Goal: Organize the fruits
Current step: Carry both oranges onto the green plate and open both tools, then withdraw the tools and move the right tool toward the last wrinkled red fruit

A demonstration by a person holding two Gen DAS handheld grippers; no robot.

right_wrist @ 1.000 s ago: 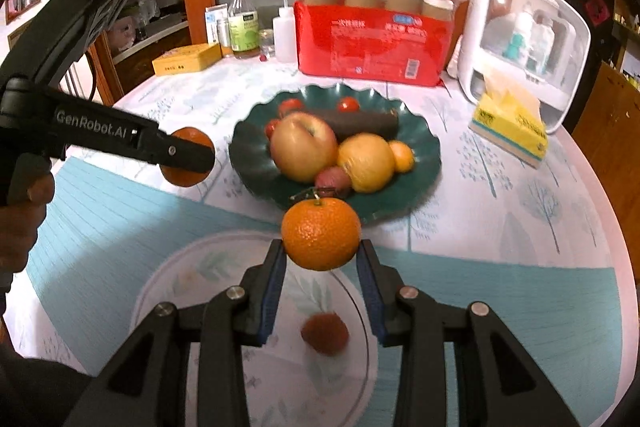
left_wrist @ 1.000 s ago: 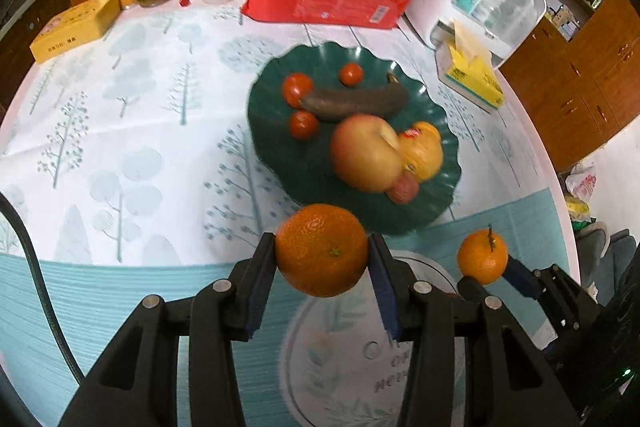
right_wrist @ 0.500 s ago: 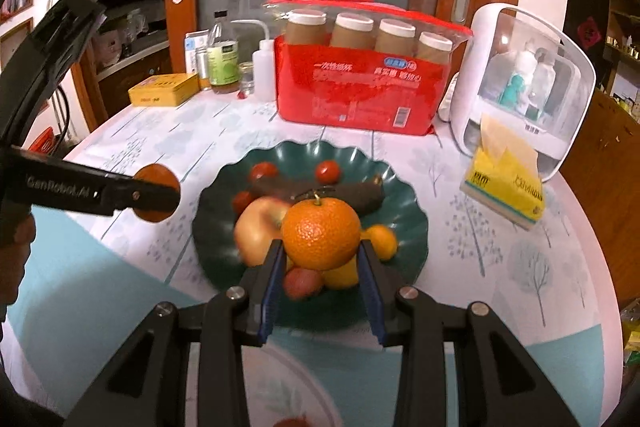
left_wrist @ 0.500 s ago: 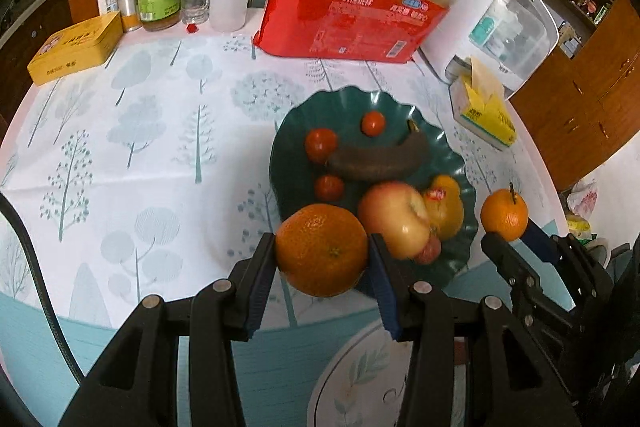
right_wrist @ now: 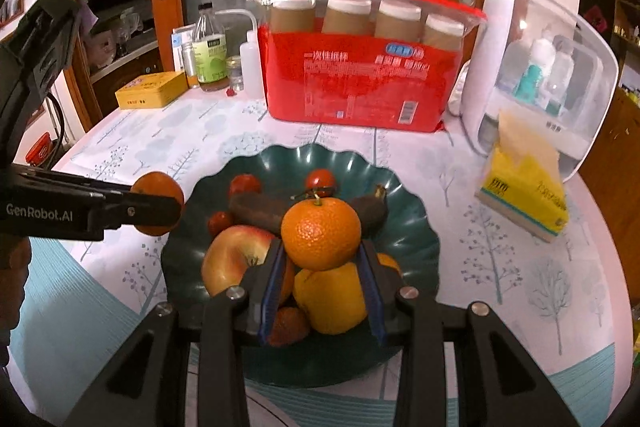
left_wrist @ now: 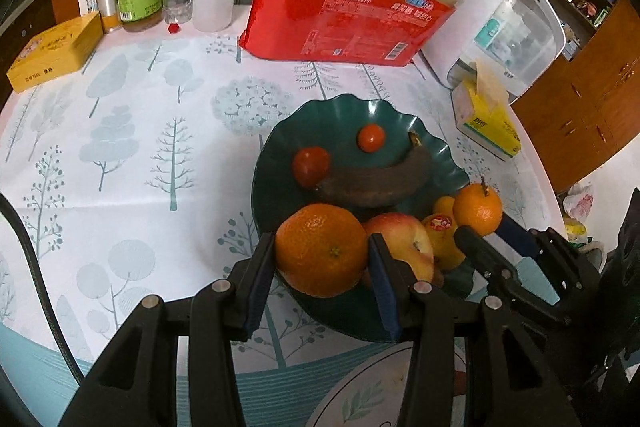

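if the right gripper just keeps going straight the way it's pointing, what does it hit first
Probably the dark banana on the green plate, lying just past the held mandarin; the yellow fruit below might come first, since depth is unclear.

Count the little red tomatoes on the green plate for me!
3 tomatoes: one behind the banana, one at its left end, one beside the apple. More may hide under fruit.

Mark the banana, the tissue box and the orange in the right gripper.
banana [left_wrist: 376, 183]: left wrist view, middle of its dark peel.
tissue box [right_wrist: 524, 199]: right wrist view, yellow front face.
orange in the right gripper [right_wrist: 320, 233]: right wrist view, centre of its rind.
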